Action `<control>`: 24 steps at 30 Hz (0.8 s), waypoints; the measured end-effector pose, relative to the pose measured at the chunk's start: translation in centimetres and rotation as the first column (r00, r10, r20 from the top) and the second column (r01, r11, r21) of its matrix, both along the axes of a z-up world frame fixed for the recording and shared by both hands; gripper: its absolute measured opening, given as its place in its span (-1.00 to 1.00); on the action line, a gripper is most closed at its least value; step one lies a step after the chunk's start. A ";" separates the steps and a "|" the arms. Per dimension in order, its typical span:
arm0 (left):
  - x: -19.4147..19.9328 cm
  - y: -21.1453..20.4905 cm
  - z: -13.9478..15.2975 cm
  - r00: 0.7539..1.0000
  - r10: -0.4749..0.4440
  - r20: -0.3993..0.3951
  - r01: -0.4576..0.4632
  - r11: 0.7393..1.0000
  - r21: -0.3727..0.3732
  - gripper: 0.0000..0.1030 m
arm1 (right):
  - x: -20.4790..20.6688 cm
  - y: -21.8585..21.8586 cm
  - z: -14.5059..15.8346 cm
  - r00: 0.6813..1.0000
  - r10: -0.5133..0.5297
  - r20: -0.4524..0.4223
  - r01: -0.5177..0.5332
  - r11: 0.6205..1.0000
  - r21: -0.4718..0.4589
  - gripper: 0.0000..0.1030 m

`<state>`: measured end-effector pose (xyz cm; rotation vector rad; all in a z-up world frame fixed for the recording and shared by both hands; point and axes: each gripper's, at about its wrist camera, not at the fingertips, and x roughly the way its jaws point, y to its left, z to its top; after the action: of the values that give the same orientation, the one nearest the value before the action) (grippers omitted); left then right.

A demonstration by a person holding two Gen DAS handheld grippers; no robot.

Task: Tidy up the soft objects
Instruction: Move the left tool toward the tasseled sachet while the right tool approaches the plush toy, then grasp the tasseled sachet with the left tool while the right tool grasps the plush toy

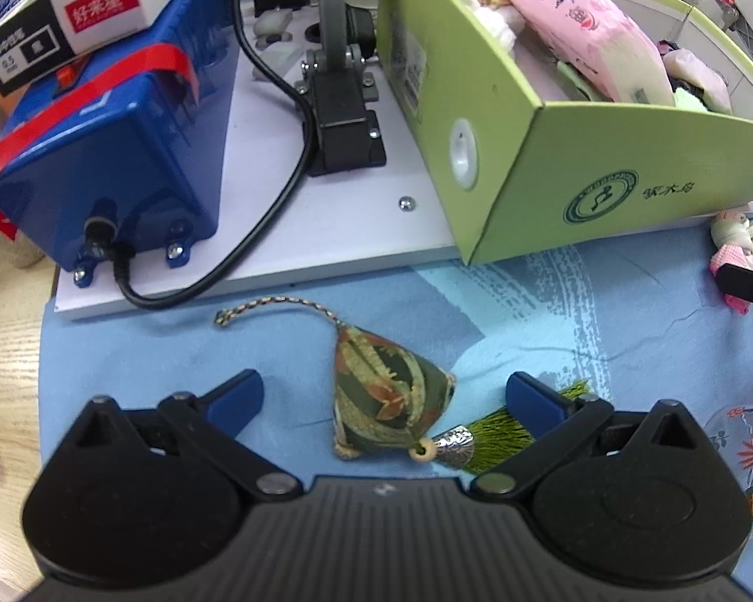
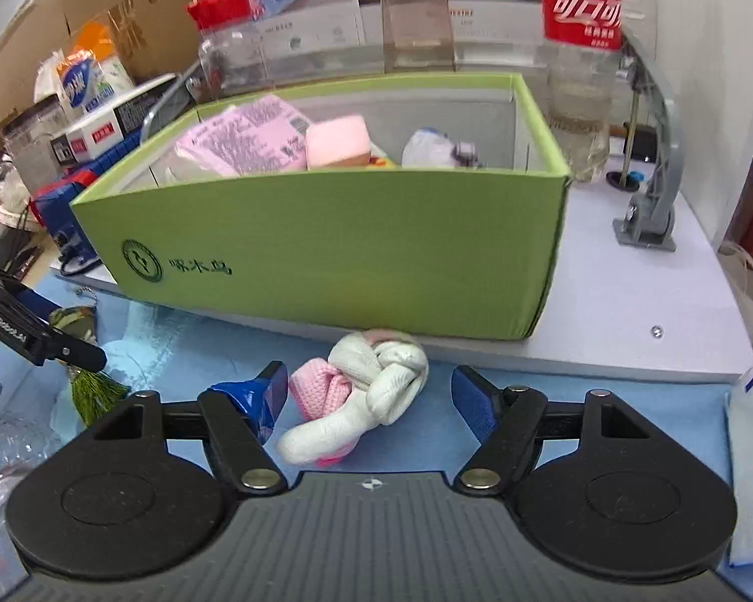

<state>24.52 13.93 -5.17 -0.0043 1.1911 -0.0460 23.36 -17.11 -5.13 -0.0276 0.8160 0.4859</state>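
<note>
Right hand-held gripper (image 2: 371, 401) straddles a soft, knotted white-and-pink plush toy (image 2: 361, 391).

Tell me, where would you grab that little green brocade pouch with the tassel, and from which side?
Judging by its shape, grip the green brocade pyramid pouch across its plump padded body, coming down from above, where the open left gripper already straddles it. The braided cord and green tassel trail flat on the blue cloth and would probably slip or dangle.

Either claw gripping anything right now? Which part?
Nothing held. Left claw open around the sachet; right claw open around the plush toy.
</note>
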 end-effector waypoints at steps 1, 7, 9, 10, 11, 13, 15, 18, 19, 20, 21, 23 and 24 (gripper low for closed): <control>-0.2 -0.2 0.0 1.000 0.002 0.008 -0.002 1.000 0.005 0.99 | 0.1 0.3 -0.3 1.000 -0.005 -0.007 0.005 1.000 -0.018 0.13; -1.3 -0.3 0.3 0.999 -0.001 0.032 0.001 1.000 0.003 0.98 | -0.2 0.6 -1.6 0.997 -0.047 0.068 0.049 0.998 -0.034 0.17; -1.2 0.1 0.3 0.999 0.003 0.032 -0.003 1.000 -0.010 0.91 | -0.7 1.0 -1.8 0.995 -0.029 0.099 0.036 0.997 -0.068 0.19; -1.2 0.1 0.3 0.999 0.002 0.034 -0.002 1.000 -0.007 0.87 | -0.9 1.3 -1.9 0.993 -0.014 0.117 0.026 0.995 -0.096 0.20; -1.4 0.2 0.5 0.999 0.004 0.037 -0.004 1.000 -0.006 0.85 | -0.9 1.3 -2.0 0.993 -0.025 0.119 0.037 0.995 -0.093 0.21; -1.8 0.2 0.7 0.999 0.006 0.043 -0.006 1.000 -0.005 0.77 | -0.8 1.3 -1.9 0.993 -0.036 0.114 0.047 0.995 -0.089 0.22; -2.7 0.4 1.4 0.998 0.011 0.061 -0.011 1.000 -0.006 0.53 | -0.7 1.4 -1.8 0.993 -0.037 0.109 0.047 0.995 -0.090 0.22; -3.5 0.8 2.3 0.997 0.015 0.077 -0.013 0.999 -0.034 -0.28 | -0.8 1.3 -1.7 0.993 -0.044 0.113 0.054 0.995 -0.082 -0.12; -3.7 0.9 2.5 0.997 0.022 0.075 -0.018 0.999 -0.047 -0.28 | -1.1 1.1 -1.7 0.991 -0.045 0.122 0.054 0.996 -0.067 -0.40; -3.9 1.0 2.6 0.997 0.024 0.072 -0.019 0.998 -0.065 -0.28 | -1.3 0.7 -1.7 0.992 -0.039 0.117 0.045 0.998 -0.046 -0.48; -4.2 1.1 2.8 0.997 0.024 0.074 -0.019 0.997 -0.076 -0.28 | -1.4 0.4 -1.6 0.994 -0.040 0.104 0.043 0.999 -0.021 -0.52; -4.9 1.3 3.4 0.996 0.022 0.088 -0.013 0.995 -0.102 -0.28 | -1.9 0.1 -1.4 0.995 -0.028 0.097 0.030 0.999 -0.014 -0.53; -5.3 1.3 3.9 0.996 0.017 0.093 -0.006 0.993 -0.117 -0.28 | -2.5 -0.1 -1.3 0.995 -0.023 0.102 0.024 1.000 -0.016 -0.53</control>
<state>19.24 15.26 -1.31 -0.1106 1.0935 -0.1049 20.90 -17.26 -6.42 -0.0579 0.7195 0.4520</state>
